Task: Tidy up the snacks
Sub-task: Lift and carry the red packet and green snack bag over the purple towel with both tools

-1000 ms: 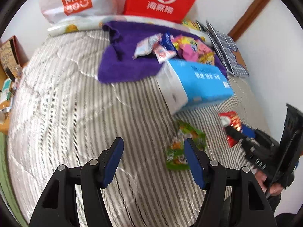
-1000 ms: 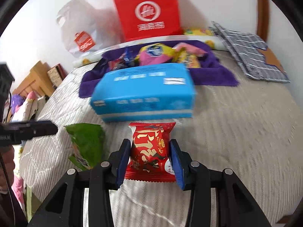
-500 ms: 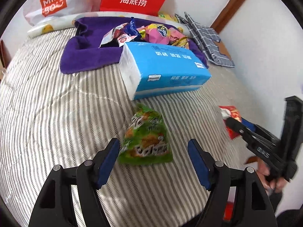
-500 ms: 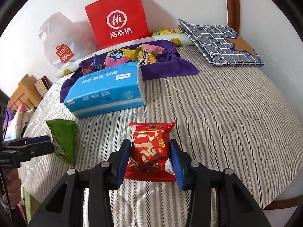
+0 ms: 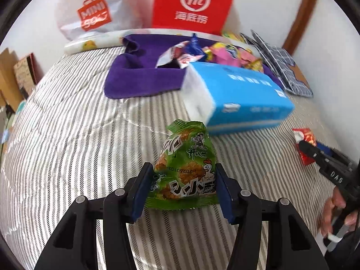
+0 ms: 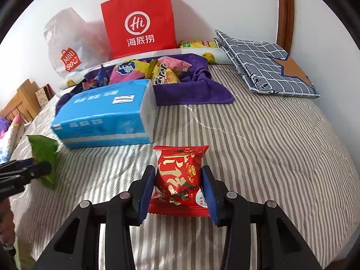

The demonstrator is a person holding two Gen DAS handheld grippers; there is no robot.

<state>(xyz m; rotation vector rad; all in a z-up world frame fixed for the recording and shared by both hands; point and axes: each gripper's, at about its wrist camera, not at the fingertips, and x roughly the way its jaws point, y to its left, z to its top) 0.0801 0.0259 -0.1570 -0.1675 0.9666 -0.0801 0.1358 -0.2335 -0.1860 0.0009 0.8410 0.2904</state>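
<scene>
while both cameras look forward over a striped quilt [image 6: 258,135], each claw is clamped on a snack. left gripper [image 5: 182,186]: blue pads pressed against both sides of a green snack packet [image 5: 186,168], which stands upright between them, crimped top pointing away from the camera, printed with a cartoon chicken. right gripper [image 6: 178,186]: pads closed on the sides of a red snack packet [image 6: 178,177], also upright, lower seam just above the quilt.

cross-check: the left view shows the right gripper low at the right edge with the red packet at its tip and the person's hand [image 5: 337,211] behind it. the right view shows the left gripper at the left edge, the green packet at its tip.

just beyond both packets lies a blue tissue pack [image 6: 105,114], flat on the quilt, long side toward the right camera, white end face toward the left camera.

behind it, a purple towel [image 6: 195,90] is spread on the quilt with a heap of mixed snacks [image 6: 144,72] on it, pink, yellow and blue wrappers.

to the right of the towel, a folded checked cloth [image 6: 263,65].

farthest back, against the white wall, a red paper bag [image 6: 139,22] stands upright, a white plastic bag [image 6: 67,45] to its left.
</scene>
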